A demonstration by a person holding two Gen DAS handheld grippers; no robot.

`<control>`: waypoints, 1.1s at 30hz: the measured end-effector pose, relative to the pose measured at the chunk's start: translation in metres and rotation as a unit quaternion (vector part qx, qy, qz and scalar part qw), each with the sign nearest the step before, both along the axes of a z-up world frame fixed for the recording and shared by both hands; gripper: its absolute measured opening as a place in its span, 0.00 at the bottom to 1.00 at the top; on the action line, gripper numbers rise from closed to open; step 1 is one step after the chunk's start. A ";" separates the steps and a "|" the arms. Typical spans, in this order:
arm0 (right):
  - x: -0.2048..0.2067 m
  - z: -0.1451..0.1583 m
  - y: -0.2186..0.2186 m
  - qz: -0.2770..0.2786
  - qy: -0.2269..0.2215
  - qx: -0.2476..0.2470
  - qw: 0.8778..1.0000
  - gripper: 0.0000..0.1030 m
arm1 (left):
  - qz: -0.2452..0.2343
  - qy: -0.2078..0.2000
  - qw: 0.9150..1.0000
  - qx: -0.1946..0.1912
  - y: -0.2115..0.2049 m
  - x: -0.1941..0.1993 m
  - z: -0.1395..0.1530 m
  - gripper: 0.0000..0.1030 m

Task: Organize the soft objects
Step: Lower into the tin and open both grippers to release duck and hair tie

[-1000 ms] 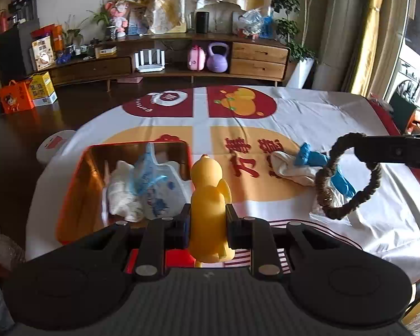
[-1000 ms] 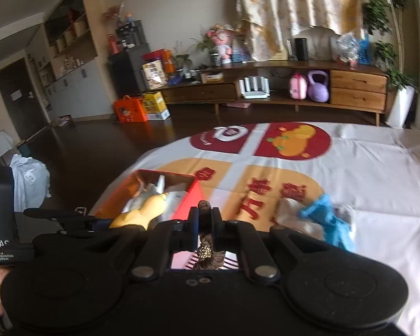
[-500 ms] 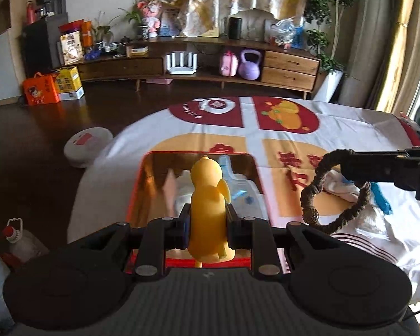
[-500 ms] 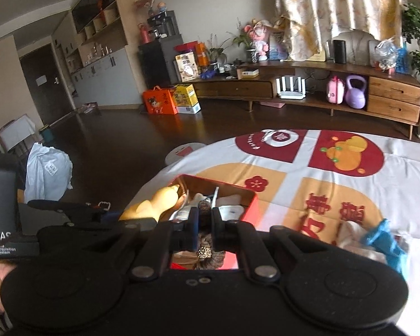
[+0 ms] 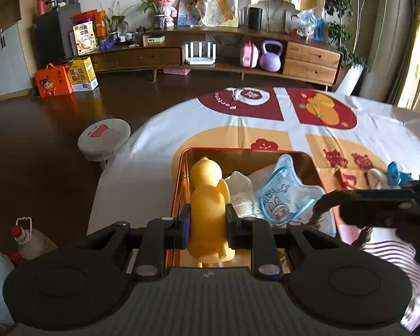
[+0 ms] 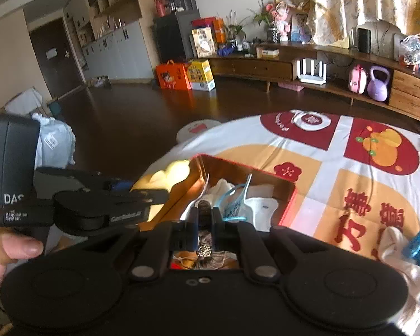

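Two items are riding in your grippers at once, so one pass over the box [image 5: 179, 184] can serve both. Your left hand-held gripper [image 5: 207, 224] is clamping the yellow duck [image 5: 208, 198] upright at its body, jaws closed only to the toy's width; this is keeping the soft body from folding and leaving its base free to go down first. You are holding it over the box's left side, where the floor appears bare. Your right hand-held gripper [image 6: 204, 221] is pinching the brown ring [image 6: 203, 249] at one point with jaws nearly shut, so the loop is hanging below, over the box's near edge. White cloths [image 5: 242, 193] and a blue-trimmed pouch [image 5: 282, 198] are already lying inside the box. A white cloth with a blue piece [image 6: 406, 254] is waiting on the bench [image 5: 378, 128], right of the box.
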State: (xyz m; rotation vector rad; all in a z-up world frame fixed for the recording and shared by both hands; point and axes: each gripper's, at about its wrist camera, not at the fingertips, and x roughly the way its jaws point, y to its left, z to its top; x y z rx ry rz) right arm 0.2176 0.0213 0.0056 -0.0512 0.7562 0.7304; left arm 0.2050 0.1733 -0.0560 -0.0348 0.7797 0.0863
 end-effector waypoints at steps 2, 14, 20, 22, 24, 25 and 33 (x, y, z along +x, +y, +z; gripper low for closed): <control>0.004 -0.007 0.007 0.002 0.004 -0.009 1.000 0.07 | 0.000 0.005 1.000 0.001 0.001 0.005 -0.006 0.22; 0.019 -0.043 0.015 0.006 0.033 -0.041 0.999 0.08 | -0.016 0.035 0.999 0.003 -0.003 0.021 -0.037 0.22; 0.023 -0.053 0.013 0.009 0.060 -0.046 0.997 0.17 | -0.024 0.047 0.999 0.007 -0.006 0.022 -0.046 0.22; 0.022 -0.053 0.014 0.011 0.060 -0.048 0.997 0.20 | -0.025 0.049 0.998 0.006 -0.005 0.022 -0.047 0.22; 0.021 -0.053 0.014 0.011 0.061 -0.051 0.997 0.21 | -0.024 0.055 0.998 0.007 -0.006 0.023 -0.048 0.23; 0.020 -0.053 0.013 0.010 0.062 -0.052 0.997 0.23 | -0.023 0.059 0.998 0.009 -0.006 0.024 -0.049 0.23; 0.007 -0.044 0.006 0.015 0.071 -0.044 0.996 0.33 | 0.000 0.070 0.998 0.003 -0.002 0.019 -0.047 0.26</control>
